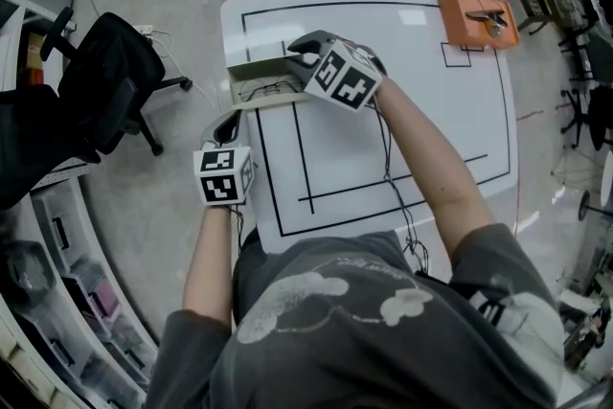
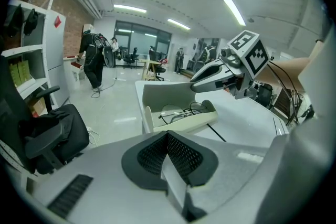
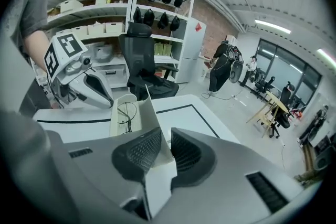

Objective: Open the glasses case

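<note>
A pale glasses case (image 1: pixel 251 79) lies open at the far left edge of the white table (image 1: pixel 402 110), with thin-rimmed glasses (image 2: pixel 181 111) in its tray. Its lid (image 2: pixel 168 93) stands upright. My right gripper (image 1: pixel 305 53) reaches in from the right and is shut on the lid's top edge; in the right gripper view the thin lid (image 3: pixel 152 118) sits pinched between the pads of the right gripper (image 3: pixel 164 141). My left gripper (image 1: pixel 228 123) hovers off the table's left edge, nearer to me than the case. In its own view the left gripper (image 2: pixel 168 136) is shut on nothing.
An orange box (image 1: pixel 476 17) with a metal object on top sits at the table's far right corner. A black office chair (image 1: pixel 105 77) stands on the floor left of the table, and shelving lines the left wall. Black lines mark the tabletop.
</note>
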Demonstrator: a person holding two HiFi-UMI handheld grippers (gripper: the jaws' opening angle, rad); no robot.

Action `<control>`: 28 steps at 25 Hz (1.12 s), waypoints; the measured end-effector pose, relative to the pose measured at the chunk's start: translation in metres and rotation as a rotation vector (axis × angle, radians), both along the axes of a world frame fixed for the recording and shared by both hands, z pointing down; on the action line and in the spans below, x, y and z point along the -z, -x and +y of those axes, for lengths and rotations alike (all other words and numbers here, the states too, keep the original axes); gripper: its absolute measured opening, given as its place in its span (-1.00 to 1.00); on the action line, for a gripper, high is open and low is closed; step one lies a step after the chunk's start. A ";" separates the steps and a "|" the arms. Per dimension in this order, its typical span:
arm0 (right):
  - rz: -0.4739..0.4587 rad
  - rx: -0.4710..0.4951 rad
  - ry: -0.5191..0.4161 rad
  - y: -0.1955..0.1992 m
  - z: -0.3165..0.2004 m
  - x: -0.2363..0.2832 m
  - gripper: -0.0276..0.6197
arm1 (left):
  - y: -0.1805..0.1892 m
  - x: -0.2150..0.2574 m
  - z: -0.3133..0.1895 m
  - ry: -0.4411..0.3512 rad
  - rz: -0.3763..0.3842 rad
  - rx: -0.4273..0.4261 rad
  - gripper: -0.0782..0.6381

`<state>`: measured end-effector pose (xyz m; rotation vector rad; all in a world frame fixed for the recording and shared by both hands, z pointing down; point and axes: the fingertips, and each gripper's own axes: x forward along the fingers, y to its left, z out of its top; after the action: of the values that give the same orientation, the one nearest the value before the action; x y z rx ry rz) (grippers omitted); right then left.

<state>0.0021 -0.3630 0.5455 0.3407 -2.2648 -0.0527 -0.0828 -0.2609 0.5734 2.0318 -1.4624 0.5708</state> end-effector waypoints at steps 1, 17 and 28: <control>0.000 -0.003 0.003 0.000 -0.002 -0.002 -0.73 | 0.000 -0.001 0.000 0.001 0.001 0.000 -0.79; -0.024 -0.127 -0.022 -0.008 -0.006 0.010 -0.48 | 0.004 0.005 -0.001 -0.012 0.025 -0.032 -0.79; -0.070 -0.348 -0.152 -0.035 0.027 0.055 -0.63 | 0.009 0.038 0.009 -0.097 0.071 -0.160 -0.79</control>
<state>0.0372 -0.3363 0.4902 0.8229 -2.2434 -0.0321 -0.0918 -0.2518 0.5354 2.2355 -1.3178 0.4944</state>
